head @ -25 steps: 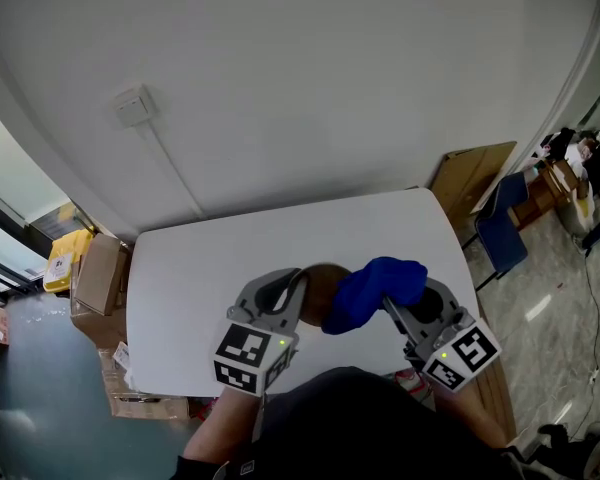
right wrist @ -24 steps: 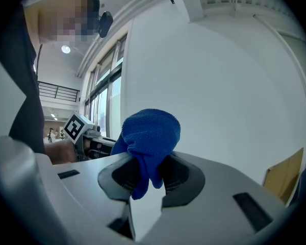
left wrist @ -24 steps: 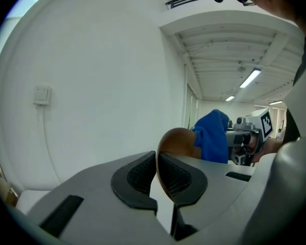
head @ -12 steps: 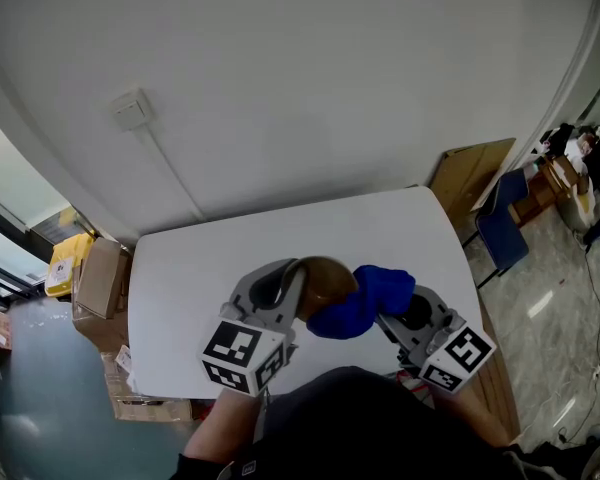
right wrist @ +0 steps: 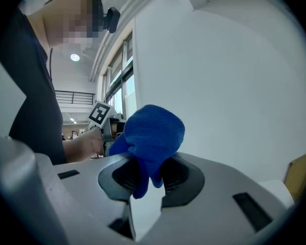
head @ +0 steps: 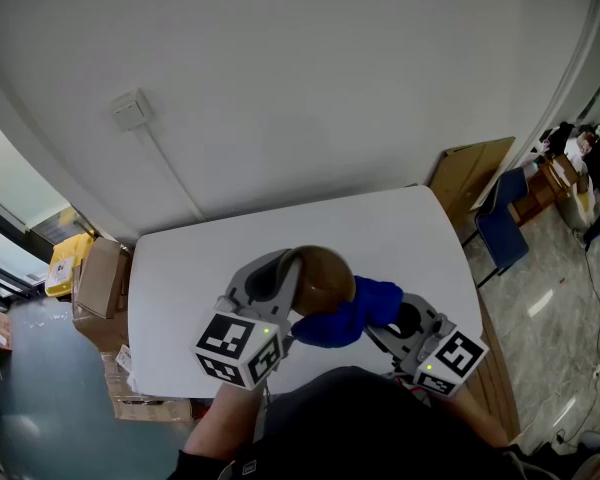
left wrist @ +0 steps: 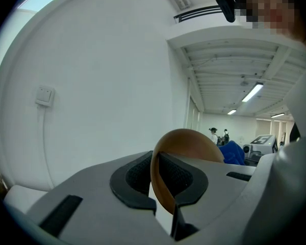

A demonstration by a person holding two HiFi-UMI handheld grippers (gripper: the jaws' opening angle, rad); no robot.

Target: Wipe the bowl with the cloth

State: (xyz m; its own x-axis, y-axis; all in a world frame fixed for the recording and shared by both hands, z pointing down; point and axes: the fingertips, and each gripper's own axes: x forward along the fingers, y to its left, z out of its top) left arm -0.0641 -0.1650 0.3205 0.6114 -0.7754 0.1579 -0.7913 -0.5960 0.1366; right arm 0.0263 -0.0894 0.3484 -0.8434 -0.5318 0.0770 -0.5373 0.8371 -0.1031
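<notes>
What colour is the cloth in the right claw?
Solid bright blue cloth, no pattern; it shows best in the right gripper view.

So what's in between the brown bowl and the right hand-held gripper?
The blue cloth. In the head view it fills the stretch from the bowl to the right hand-held gripper, whose jaws are shut on it.
</notes>
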